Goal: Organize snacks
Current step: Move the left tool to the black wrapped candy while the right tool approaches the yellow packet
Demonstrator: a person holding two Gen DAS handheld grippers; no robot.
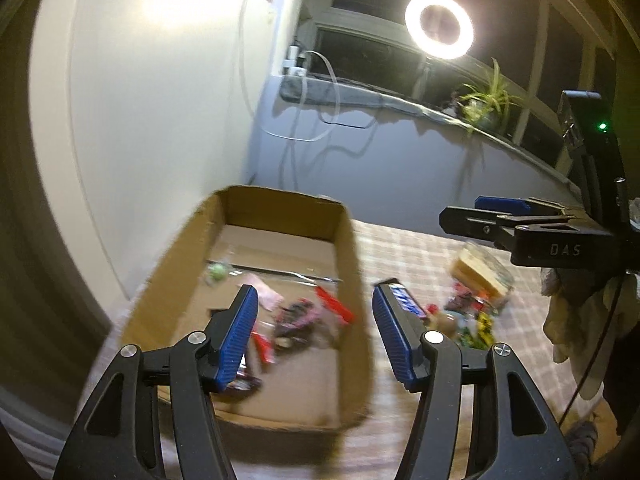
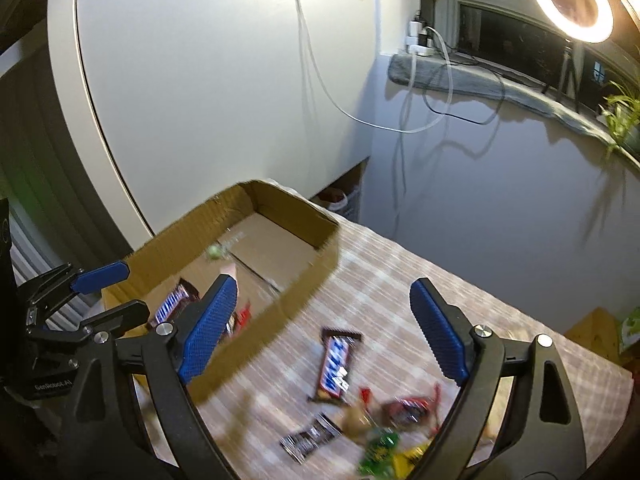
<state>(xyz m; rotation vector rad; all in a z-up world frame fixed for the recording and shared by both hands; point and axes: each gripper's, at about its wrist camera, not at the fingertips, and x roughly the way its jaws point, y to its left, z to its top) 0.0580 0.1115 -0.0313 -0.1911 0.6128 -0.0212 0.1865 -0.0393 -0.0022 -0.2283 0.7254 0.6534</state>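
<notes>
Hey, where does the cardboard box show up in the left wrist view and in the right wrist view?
Left wrist view: the cardboard box fills the lower centre, just behind the open left claw, with snacks inside.
Right wrist view: the cardboard box sits left of centre, behind the left finger of the open right claw.
Shared landmark: the ring light glows at the upper right in both.
</notes>
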